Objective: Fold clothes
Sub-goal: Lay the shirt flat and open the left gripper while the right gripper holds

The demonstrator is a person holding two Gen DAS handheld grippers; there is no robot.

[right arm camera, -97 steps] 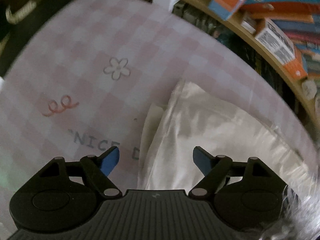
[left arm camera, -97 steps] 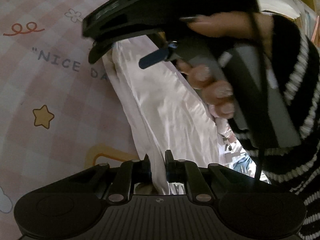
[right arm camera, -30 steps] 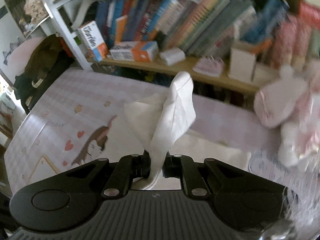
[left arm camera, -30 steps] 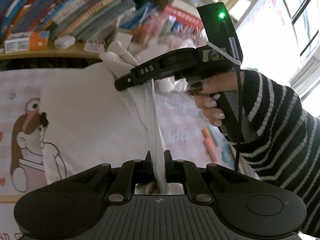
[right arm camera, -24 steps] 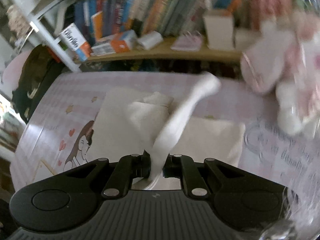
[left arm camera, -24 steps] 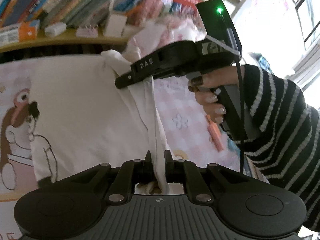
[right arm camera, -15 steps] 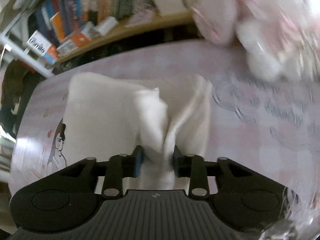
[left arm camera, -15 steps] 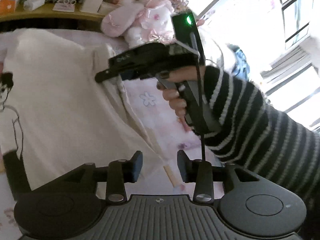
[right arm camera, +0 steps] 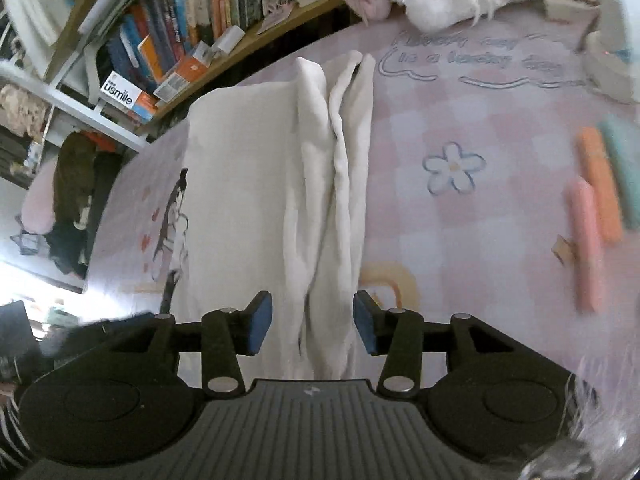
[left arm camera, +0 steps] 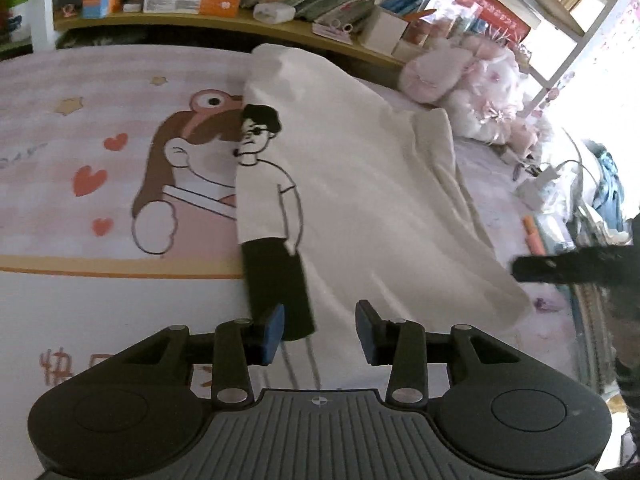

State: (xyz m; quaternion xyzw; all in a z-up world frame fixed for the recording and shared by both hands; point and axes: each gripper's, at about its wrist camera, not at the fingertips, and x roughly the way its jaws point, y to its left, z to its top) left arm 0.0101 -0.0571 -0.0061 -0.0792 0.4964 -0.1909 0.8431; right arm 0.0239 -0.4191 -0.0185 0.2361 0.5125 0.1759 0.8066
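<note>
Lying creased, soft white garment [left arm camera: 380, 200], pink checked cloth [right arm camera: 460, 220]

Black ribbed left gripper [left arm camera: 320, 330] body, silver screws, blue-padded fingers [left arm camera: 274, 330].

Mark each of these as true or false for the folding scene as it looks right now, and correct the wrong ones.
1. The white garment lies on the pink checked cover. True.
2. The left gripper is clamped on a fold of cloth. False: its blue pads stand apart and press on nothing.
3. The right gripper has the garment's bunched edge between its pads. True: its jaws are opening and the pads are clear of the cloth.
4. The garment's printed figure wears black trousers. True.
5. The pink plush toy sits on top of the garment. False: it sits beyond the garment, near the bookshelf.
</note>
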